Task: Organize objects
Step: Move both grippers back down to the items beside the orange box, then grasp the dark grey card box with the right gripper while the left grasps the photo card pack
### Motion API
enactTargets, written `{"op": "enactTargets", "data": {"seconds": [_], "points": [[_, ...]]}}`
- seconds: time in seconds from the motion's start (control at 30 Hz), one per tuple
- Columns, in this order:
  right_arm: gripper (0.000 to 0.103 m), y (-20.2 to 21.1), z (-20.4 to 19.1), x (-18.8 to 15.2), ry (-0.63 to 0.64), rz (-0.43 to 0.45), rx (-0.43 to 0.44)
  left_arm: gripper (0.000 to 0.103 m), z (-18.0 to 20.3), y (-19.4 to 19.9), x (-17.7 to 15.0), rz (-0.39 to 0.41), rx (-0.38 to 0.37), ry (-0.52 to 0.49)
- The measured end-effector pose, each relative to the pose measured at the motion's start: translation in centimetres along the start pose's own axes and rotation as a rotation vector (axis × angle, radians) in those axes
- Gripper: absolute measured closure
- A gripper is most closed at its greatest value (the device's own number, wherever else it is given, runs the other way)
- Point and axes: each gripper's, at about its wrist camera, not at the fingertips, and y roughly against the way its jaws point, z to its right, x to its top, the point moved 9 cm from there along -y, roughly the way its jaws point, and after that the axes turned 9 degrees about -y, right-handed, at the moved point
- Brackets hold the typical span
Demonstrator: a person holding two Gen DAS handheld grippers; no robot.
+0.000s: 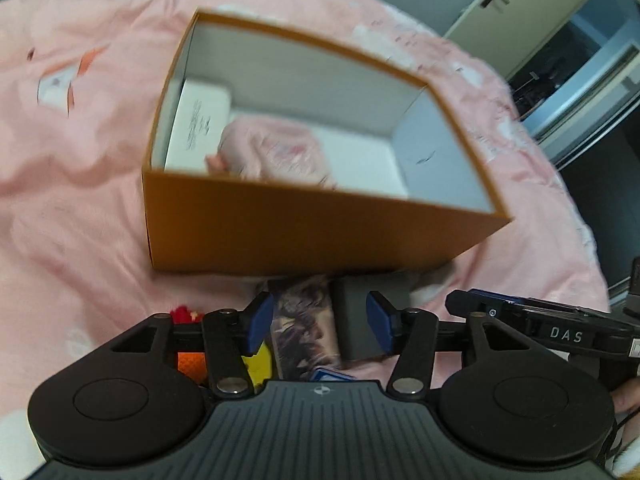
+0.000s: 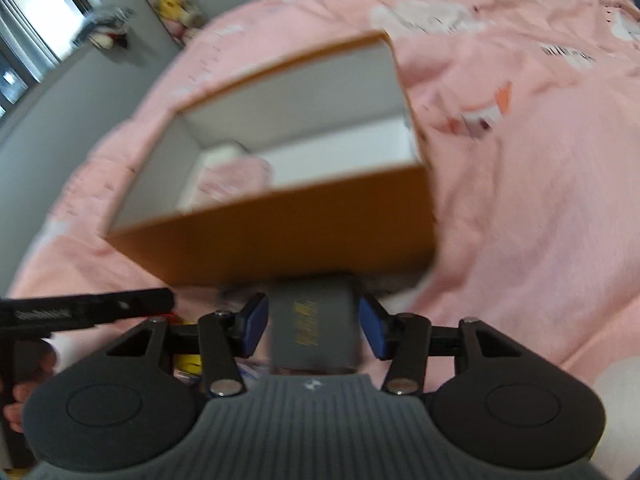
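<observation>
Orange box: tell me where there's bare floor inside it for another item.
Inside the orange box, the white floor is bare on the right, between the pink pouch and the right wall. The left is crowded: a white booklet lies there beside the pouch, though whether they overlap is blurred.

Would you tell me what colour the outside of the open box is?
Orange-brown outside, pale grey-white inside; the box shows best in the left wrist view.

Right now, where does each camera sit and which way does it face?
Left wrist: on the left tool, angled down at the orange box on the pink bedding; the right tool enters at right.
Right wrist: on the right tool, angled down over a grey box; a hand shows at left.
Shared: orange box, grey box, bedding.
</observation>
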Motion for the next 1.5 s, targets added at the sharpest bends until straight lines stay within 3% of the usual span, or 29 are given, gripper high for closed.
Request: {"op": "enactTargets", "data": {"seconds": [0.13,0.4,0.57,0.7,0.87,1.0,1.2,1.3,1.47,1.5], "points": [[0.043,-3.0,1.1,-0.5,0.003,-0.031,-0.019,0.040,-0.5,-2.3,-0.7,-0.036,0.031,-0.028],[0.043,-6.8,2.3,-0.6,-0.069,-0.125,0.032,0.037,-1.4,-5.8,-1.8,-0.119,0.043,-0.023],[0.037,-8.7,3.1,-0.8,-0.150,-0.187,0.100,0.035,-2.0,-7.0,-1.8,-0.145,0.073,-0.040],[0.030,-9.8,3.3,-0.8,-0.177,-0.216,0.131,0.025,-1.6,-7.7,-1.9,-0.167,0.063,-0.064],[0.028,-10.7,3.3,-0.8,-0.196,-0.241,0.154,0.025,-1.4,-8.3,-1.9,-0.197,0.052,-0.084],[0.044,-10.4,2.8,-0.8,-0.207,-0.248,0.194,0.036,-0.7,-8.4,-2.1,-0.208,0.017,-0.101],[0.055,-8.4,2.2,-0.9,-0.160,-0.211,0.166,0.055,-0.6,-6.7,-2.1,-0.176,0.023,-0.086],[0.057,-6.9,2.4,-1.1,-0.155,-0.207,0.150,0.064,0.4,-5.3,-1.9,-0.149,0.016,-0.119],[0.061,-4.8,3.9,-0.2,-0.121,-0.170,0.071,0.067,3.5,-3.4,-2.0,-0.116,-0.039,-0.197],[0.062,-4.4,4.0,-0.2,-0.110,-0.160,0.049,0.075,4.1,-3.3,-2.1,-0.122,-0.039,-0.230]]}}
